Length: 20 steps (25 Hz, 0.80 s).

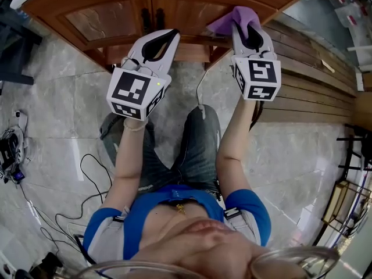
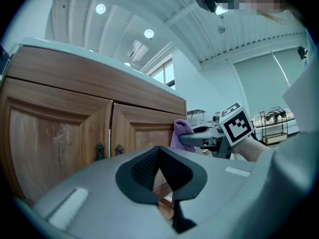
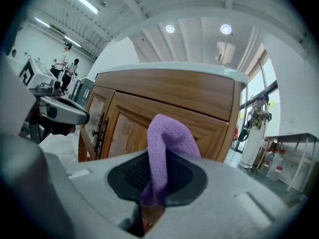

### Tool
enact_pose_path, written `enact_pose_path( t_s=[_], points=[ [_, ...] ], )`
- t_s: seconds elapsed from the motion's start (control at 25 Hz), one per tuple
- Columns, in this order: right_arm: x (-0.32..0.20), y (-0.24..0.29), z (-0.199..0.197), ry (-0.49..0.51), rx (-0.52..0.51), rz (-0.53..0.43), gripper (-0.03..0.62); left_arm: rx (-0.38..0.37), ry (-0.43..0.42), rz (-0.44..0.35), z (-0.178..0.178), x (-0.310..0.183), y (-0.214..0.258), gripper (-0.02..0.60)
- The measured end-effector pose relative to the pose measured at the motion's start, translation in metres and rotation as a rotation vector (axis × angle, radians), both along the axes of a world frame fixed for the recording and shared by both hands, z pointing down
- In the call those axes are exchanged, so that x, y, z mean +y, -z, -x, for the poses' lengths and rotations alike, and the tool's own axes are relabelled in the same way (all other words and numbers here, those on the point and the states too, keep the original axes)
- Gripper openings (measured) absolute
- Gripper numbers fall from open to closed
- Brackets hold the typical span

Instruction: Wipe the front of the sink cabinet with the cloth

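My right gripper (image 3: pixel 153 185) clamps the purple cloth (image 3: pixel 168 139) with the fold forward, I think to meet the cabinet door (image 3: pixel 130 128) first; my left gripper (image 2: pixel 160 169) is closed and empty.

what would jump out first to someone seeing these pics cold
The purple cloth stands out first, pinched in the right gripper and held up at the right-hand door of the wooden cabinet. Next comes the left gripper, jaws together and empty, pointing at the cabinet's middle beside it.
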State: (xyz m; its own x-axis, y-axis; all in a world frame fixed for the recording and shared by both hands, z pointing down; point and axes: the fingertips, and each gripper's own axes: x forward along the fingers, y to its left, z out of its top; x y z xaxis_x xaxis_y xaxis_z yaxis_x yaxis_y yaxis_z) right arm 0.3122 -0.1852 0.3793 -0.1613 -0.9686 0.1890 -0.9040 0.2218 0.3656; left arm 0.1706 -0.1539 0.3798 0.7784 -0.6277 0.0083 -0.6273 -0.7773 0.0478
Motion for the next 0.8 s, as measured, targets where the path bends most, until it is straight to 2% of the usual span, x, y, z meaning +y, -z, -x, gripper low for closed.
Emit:
enact_pose_path(
  t_s=[0.4, 0.8],
  points=[
    [-0.009, -0.003, 0.054, 0.118, 0.011, 0.011, 0.058, -0.035, 0.072, -0.03, 0.021, -0.004, 0.003, 0.0],
    [-0.02, -0.007, 0.107, 0.214, 0.037, 0.015, 0.058, -0.011, 0.117, -0.01, 0.038, -0.01, 0.004, 0.0]
  ],
)
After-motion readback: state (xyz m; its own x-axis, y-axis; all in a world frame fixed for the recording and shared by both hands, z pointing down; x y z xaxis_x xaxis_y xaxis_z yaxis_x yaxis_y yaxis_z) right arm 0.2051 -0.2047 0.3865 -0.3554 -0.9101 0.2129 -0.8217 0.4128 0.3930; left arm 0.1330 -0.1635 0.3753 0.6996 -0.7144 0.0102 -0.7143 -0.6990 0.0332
